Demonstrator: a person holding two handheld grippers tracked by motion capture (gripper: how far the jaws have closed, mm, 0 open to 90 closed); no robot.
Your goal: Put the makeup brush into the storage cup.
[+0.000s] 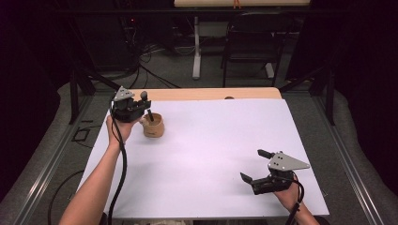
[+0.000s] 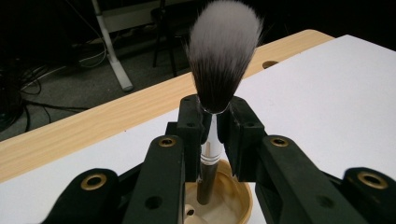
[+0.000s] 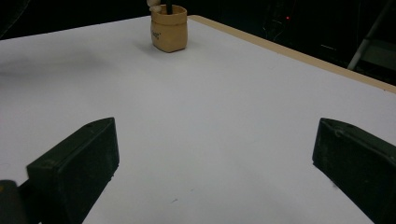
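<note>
Left gripper [image 1: 141, 105] is hovering at the far left of the table [image 1: 211, 154], jaws clamped on the silver ferrule of a makeup brush [image 2: 219, 70]. Brush is standing upright, bristles up, dark handle end sitting inside a tan cup [image 1: 153, 125]. Cup is resting on the white table surface, just right of the left hand [image 1: 118, 127]. Right gripper [image 1: 256, 166] is sitting at the near right of the table, well apart from the cup, jaws spread wide and gripping nothing. Right hand [image 1: 287, 191] is holding it near the table's near edge.
</note>
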